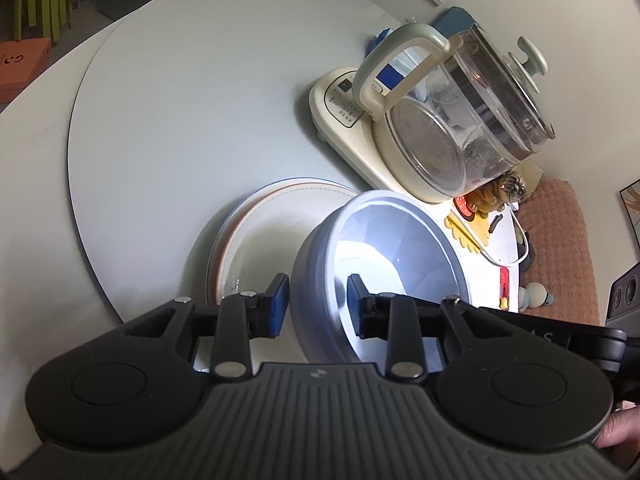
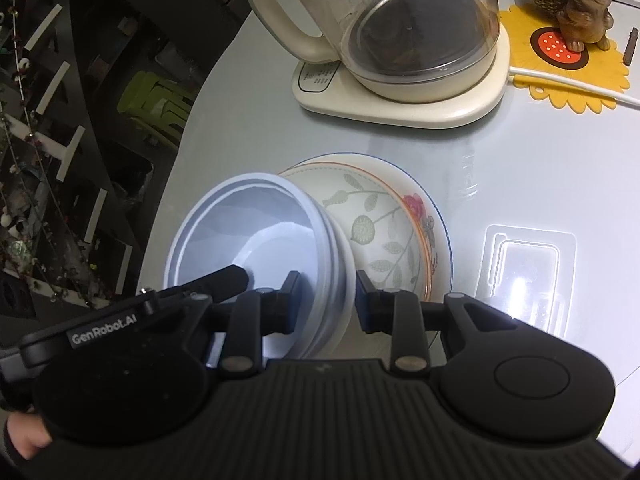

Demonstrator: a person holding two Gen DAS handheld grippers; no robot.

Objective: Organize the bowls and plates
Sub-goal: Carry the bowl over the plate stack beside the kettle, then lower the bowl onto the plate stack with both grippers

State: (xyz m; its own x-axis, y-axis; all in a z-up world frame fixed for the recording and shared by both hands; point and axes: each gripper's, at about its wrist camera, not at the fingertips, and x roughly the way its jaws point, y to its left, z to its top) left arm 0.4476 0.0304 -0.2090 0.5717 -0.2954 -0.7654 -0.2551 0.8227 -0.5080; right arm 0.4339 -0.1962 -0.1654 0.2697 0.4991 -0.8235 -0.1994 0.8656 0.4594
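A pale blue-white bowl (image 1: 384, 248) hangs tilted over stacked plates (image 1: 256, 240) on the round table. My left gripper (image 1: 318, 300) straddles the bowl's near rim, one finger outside, one inside. In the right wrist view the same bowl (image 2: 248, 228) sits over the floral plate (image 2: 384, 216), which lies on a blue-rimmed plate (image 2: 438, 236). My right gripper (image 2: 326, 300) straddles the bowl's right wall, one finger inside, one outside. Whether either gripper's jaws press on the wall is unclear. The left gripper's finger (image 2: 224, 278) shows inside the bowl.
A glass kettle on a cream base (image 1: 440, 120) stands just behind the dishes; it also shows in the right wrist view (image 2: 400, 40). A dog figurine (image 2: 584, 4) on a yellow mat stands at the right. A clear plastic tray (image 2: 528, 268) lies beside the plates. The table edge (image 2: 176, 184) runs at the left.
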